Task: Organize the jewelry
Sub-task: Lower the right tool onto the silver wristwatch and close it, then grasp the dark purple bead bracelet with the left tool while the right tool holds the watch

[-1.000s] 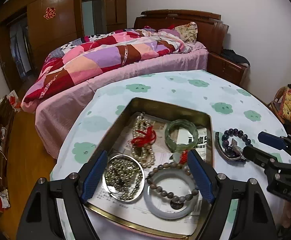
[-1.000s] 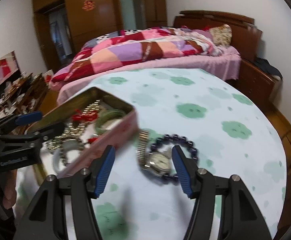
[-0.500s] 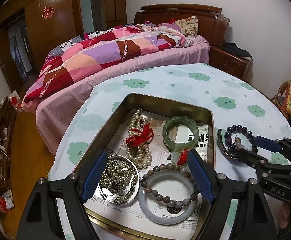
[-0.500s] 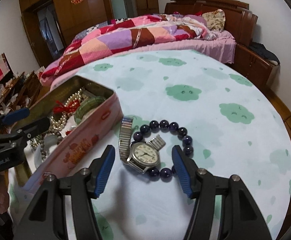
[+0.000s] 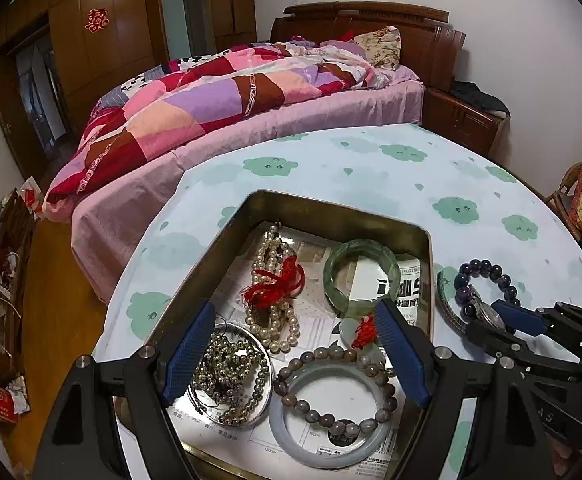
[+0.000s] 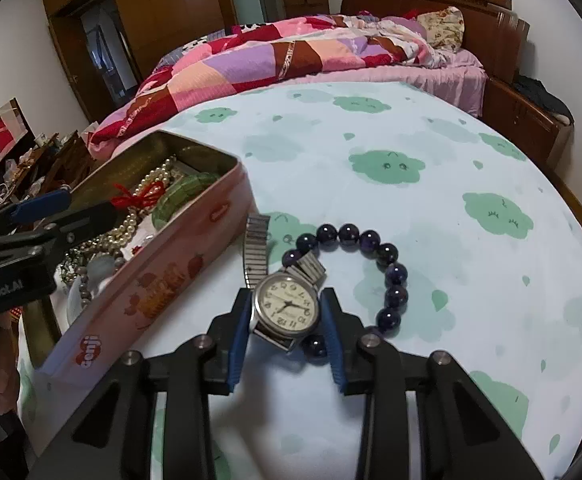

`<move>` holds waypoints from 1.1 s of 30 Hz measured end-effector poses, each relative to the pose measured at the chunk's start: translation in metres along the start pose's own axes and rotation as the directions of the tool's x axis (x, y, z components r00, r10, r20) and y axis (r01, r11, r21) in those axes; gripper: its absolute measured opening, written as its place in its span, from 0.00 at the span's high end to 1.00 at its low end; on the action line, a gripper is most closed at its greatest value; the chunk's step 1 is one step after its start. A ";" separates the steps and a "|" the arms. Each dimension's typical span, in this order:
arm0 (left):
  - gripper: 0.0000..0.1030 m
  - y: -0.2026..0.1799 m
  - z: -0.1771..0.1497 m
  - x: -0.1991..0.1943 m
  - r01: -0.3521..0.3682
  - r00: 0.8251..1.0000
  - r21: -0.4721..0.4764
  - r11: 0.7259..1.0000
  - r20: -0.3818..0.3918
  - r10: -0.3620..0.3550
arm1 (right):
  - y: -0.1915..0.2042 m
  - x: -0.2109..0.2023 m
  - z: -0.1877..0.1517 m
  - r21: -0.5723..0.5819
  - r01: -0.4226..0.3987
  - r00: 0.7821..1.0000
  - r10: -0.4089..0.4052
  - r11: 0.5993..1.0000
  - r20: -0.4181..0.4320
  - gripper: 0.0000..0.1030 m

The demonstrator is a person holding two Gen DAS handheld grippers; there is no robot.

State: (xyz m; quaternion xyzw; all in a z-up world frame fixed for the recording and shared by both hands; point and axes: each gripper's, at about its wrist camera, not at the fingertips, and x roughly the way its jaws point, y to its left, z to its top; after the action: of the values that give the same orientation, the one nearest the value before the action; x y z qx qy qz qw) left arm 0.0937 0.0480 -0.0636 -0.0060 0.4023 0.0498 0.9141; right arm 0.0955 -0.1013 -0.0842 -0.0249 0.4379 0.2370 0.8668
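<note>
My right gripper (image 6: 286, 322) has closed in around the wristwatch (image 6: 286, 307): half a second ago its blue pads stood wide on either side, and now they press against the two edges of the round watch case, pinching it. The watch lies on the cloud-printed tablecloth (image 6: 411, 184), its steel band trailing away toward the far left, and it rests partly on a dark purple bead bracelet (image 6: 371, 256) that curls around its right side. Just left of both stands the open pink tin (image 6: 163, 284), which already holds a pearl necklace (image 5: 275, 292) tied with red thread, a green jade bangle (image 5: 361, 272), a pale bangle (image 5: 327, 412) and other bead strings. My left gripper (image 5: 295, 352) hovers over the near end of the tin, pads spread and holding nothing. I judge the watch is now gripped and ready to lift into the tin; the bracelet beneath it may drag along.
</note>
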 end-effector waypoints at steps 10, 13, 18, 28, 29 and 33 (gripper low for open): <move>0.21 -0.018 0.007 -0.009 0.009 1.000 0.044 0.999 0.023 -0.010 | 0.004 -0.032 -0.002 -0.043 0.034 0.994 -0.029 0.999 0.101 0.65; 0.21 -0.033 0.012 -0.010 0.019 0.999 0.071 0.997 0.030 -0.021 | -0.008 -0.046 -0.004 -0.025 0.059 0.990 -0.055 0.998 0.131 0.65; 0.21 -0.070 0.015 -0.011 0.054 0.998 0.144 0.988 0.033 -0.059 | -0.041 -0.056 -0.009 0.039 0.102 0.984 -0.107 0.994 0.145 0.65; 0.34 -0.128 0.006 0.014 0.049 0.999 0.269 0.962 -0.004 -0.050 | -0.074 -0.058 -0.018 0.113 0.122 0.979 -0.138 0.986 0.152 0.65; 0.37 -0.132 0.004 0.016 0.044 0.999 0.282 0.958 -0.009 -0.044 | -0.074 -0.058 -0.018 0.111 0.120 0.979 -0.136 0.987 0.155 0.65; 0.48 -0.140 -0.002 0.031 0.061 0.997 0.289 0.955 -0.069 -0.043 | -0.072 -0.058 -0.020 0.100 0.111 0.978 -0.126 0.989 0.164 0.65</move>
State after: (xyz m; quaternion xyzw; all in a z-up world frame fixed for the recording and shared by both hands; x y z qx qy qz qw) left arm 0.1265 -0.0885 -0.0917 0.1164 0.4329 -0.0340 0.8932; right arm 0.0824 -0.1923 -0.0634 0.0083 0.3703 0.1661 0.9139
